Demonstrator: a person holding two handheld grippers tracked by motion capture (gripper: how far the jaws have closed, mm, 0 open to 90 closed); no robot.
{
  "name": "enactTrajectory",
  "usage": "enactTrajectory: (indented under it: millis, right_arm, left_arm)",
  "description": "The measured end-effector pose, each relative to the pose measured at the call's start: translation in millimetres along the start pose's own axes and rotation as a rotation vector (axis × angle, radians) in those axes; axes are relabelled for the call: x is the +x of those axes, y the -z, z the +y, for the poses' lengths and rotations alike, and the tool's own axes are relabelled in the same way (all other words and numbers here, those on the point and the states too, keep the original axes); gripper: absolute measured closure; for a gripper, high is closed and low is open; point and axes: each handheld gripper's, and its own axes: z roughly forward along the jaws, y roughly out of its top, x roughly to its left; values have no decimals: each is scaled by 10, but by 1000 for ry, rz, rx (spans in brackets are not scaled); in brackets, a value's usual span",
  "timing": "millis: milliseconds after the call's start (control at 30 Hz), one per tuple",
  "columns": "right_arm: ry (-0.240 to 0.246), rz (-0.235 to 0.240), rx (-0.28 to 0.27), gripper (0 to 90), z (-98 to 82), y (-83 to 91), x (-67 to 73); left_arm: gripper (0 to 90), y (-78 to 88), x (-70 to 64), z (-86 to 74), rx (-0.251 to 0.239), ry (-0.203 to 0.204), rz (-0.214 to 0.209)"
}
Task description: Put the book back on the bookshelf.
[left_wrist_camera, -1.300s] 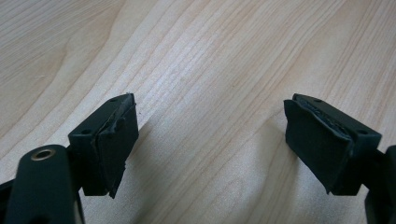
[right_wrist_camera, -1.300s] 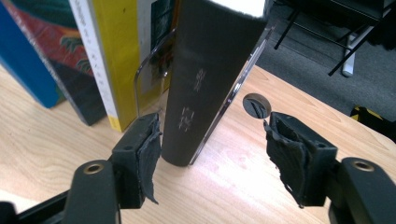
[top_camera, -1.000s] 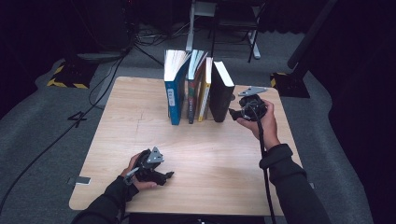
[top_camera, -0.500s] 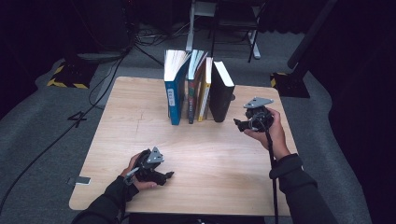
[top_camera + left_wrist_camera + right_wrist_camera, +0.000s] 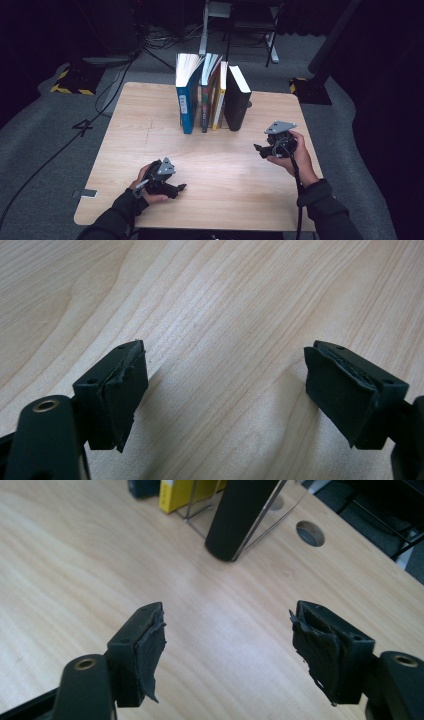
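Resting low on the near left of the tabletop [image 5: 150, 115], the left hand-held gripper [image 5: 176, 188] lies in the person's left hand [image 5: 145, 185] with its jaws apart and nothing between them; the left gripper view confirms this, showing bare wood grain between the two black pads [image 5: 125, 400]. It appears parked, out of the working area.

At centre, toward the far edge, a row of books stands upright: a blue book [image 5: 187, 95], a dark book [image 5: 206, 95], a yellow book [image 5: 220, 97] and a black book [image 5: 237, 97] at the right end. They stand spine-forward, presumably held by a support.

At right, the right hand-held gripper [image 5: 260, 148] is held above the tabletop in the right hand [image 5: 295, 157], near the black book but clear of it, jaws apart and empty. Its jaws point toward the row, suggesting the black book is the item of interest.

The right gripper view adds what the high view lacks: a thin wire book stand [image 5: 265, 515] bracing the black book [image 5: 240, 515], the yellow book's [image 5: 185, 492] lower corner, and a round cable hole [image 5: 310, 533] in the tabletop.
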Motion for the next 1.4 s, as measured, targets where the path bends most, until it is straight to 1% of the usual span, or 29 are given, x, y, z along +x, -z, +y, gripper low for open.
enactTrajectory:
  millis: [167, 200, 267, 300, 400, 467, 600, 667, 733, 867, 967, 1033, 1067, 1133, 1200, 1267, 1333, 1400]
  right_arm:
    - [23, 7, 16, 296, -214, 19, 87]
    - [33, 11, 22, 295, -277, 25, 107]
    - [37, 18, 19, 294, -349, 36, 125]
    - [37, 18, 19, 294, -349, 36, 125]
    - [59, 19, 25, 292, -504, 60, 170]
    - [64, 24, 25, 290, -589, 75, 187]
    - [66, 26, 15, 289, -751, 129, 188]
    - [84, 21, 10, 288, -842, 182, 190]
    - [85, 37, 1, 285, -918, 230, 186]
    - [99, 48, -5, 280, -1072, 286, 199]
    - [87, 63, 1, 281, -1195, 307, 207]
    - [64, 77, 13, 280, -1259, 311, 212]
    - [52, 85, 11, 279, -1305, 314, 215]
    - [48, 89, 10, 278, -1377, 321, 214]
    - [32, 101, 6, 278, -1437, 328, 214]
    - [32, 103, 5, 277, -1495, 339, 211]
    - [2, 126, -1, 276, -1564, 352, 195]
    - [-34, 130, -5, 276, -1645, 350, 179]
  left_arm:
    - [176, 0, -2, 0, 0, 1, 1]
    - [176, 0, -2, 0, 0, 1, 1]
    - [176, -1, -3, 0, -1, 3, 2]
    - [176, -1, -3, 0, -1, 3, 2]
    - [176, -1, -3, 0, 0, 4, 2]
    - [176, -1, -3, 0, -1, 5, 2]
    - [175, -1, -3, 0, 0, 5, 3]
    - [175, -1, -3, 0, 0, 5, 3]
    - [176, -1, -3, 0, 0, 4, 3]
    - [176, -1, -3, 0, 0, 5, 3]
    - [175, -1, -3, 0, 0, 5, 3]
    - [176, -1, -3, 0, 0, 5, 3]
    - [175, -1, -3, 0, 0, 5, 3]
    - [175, -1, -2, 1, 0, 5, 3]
    - [175, -2, -2, 2, 0, 6, 3]
    - [174, -2, -1, 2, 1, 5, 3]
    - [174, -2, 0, 2, 1, 5, 3]
    - [173, -3, 0, 3, 1, 6, 3]
